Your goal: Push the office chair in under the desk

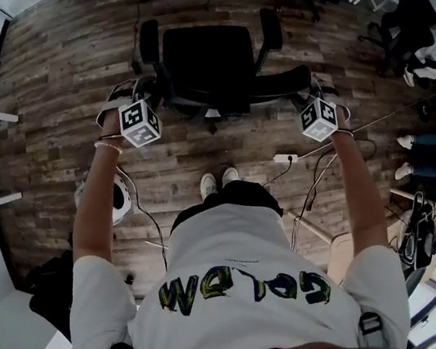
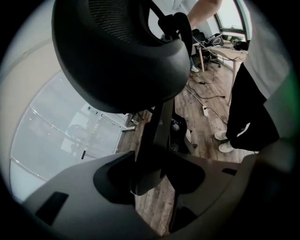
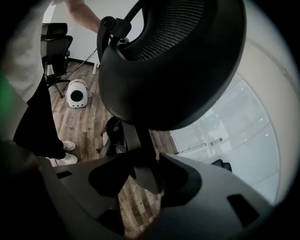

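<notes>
The office chair (image 1: 207,59) hides most of its own base, and its backrest (image 2: 117,56) is cut off at the top edge.

I counted 2 grippers, left gripper (image 2: 149,173) & right gripper (image 3: 143,176); 1 office chair (image 1: 206,55) before me w/ 2 armrests (image 1: 149,42); 2 white shoes (image 1: 208,184) on floor (image 1: 63,88).

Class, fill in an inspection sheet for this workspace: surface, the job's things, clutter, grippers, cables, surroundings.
Surface: wood-plank floor.
Job's things: black office chair, back toward the person; desk not clearly in view.
Clutter: white rounded appliance and dark bag on the floor.
Grippers: left gripper and right gripper each closed on a bar of the chair's back.
Cables: power strip, loose cables by the person's feet.
Surroundings: more black chairs, another person at right.
</notes>
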{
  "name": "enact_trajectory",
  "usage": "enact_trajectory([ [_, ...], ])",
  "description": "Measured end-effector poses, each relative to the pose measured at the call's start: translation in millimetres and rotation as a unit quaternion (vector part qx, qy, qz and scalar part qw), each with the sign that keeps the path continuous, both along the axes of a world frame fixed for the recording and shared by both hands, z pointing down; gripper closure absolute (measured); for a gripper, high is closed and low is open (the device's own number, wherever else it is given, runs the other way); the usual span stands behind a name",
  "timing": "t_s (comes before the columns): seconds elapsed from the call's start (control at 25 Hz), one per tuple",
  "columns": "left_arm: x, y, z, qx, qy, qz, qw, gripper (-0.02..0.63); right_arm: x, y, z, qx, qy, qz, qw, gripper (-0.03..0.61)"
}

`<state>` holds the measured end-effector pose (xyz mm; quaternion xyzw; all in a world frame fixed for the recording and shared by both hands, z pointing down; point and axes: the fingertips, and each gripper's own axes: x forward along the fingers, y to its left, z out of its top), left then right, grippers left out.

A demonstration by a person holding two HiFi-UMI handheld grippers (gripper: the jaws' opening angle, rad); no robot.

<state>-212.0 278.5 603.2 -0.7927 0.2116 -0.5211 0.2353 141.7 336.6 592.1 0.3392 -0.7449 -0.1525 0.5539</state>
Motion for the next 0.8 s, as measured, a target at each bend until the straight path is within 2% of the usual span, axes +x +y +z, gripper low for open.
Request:
enact_trajectory([
  [0.28, 7.0, -30.5, 1.8, 0.0, -0.004, -0.018, 0.9998, 0.41, 7.8, -30.3, 1.9, 0.004, 0.017, 0.018, 1.0, 0.379],
  [0.8, 19.2, -100.3, 5.6, -0.004, -0.02, -0.03, 0.9994, 0.408, 20.7, -99.2, 1.5, 0.012, 0.008, 0.018, 1.0, 0.377],
])
